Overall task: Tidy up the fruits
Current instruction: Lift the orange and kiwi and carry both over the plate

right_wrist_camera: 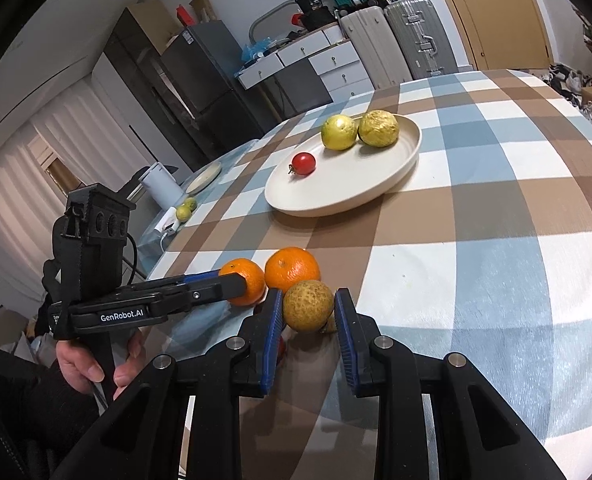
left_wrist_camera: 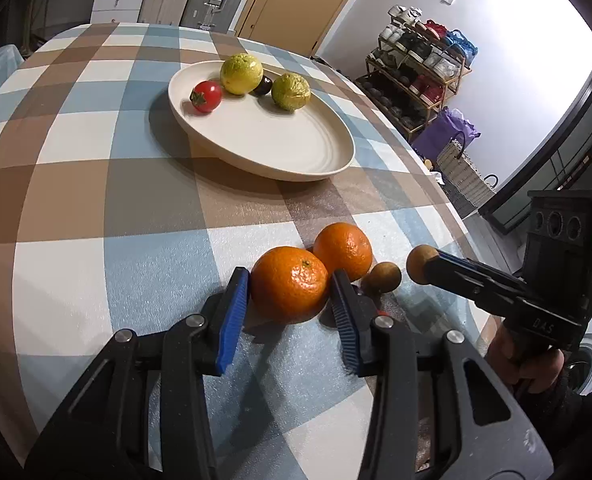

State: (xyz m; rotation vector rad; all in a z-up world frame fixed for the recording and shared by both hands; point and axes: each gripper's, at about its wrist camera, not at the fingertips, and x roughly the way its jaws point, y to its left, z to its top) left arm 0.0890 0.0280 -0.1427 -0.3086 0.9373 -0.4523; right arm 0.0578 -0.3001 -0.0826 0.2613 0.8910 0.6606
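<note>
A cream plate [left_wrist_camera: 296, 148] on the checked tablecloth holds a red tomato [left_wrist_camera: 207, 96], two yellow-green fruits [left_wrist_camera: 241, 73] and a dark fruit [left_wrist_camera: 263, 85]. My left gripper [left_wrist_camera: 290, 286] is shut on the near tangerine [left_wrist_camera: 290, 288]; a second tangerine [left_wrist_camera: 343, 250] sits just behind it. A small brown fruit [left_wrist_camera: 382, 277] lies to their right. My right gripper [right_wrist_camera: 309, 308] is shut on another brown round fruit [right_wrist_camera: 308, 306], which also shows in the left wrist view [left_wrist_camera: 421, 261]. The plate [right_wrist_camera: 376, 192] lies beyond.
The table edge runs close on the right in the left wrist view, with a shoe rack [left_wrist_camera: 424, 64] and bags beyond. In the right wrist view a side table holds a white kettle [right_wrist_camera: 162, 186], a small plate [right_wrist_camera: 204, 178] and two limes [right_wrist_camera: 186, 208].
</note>
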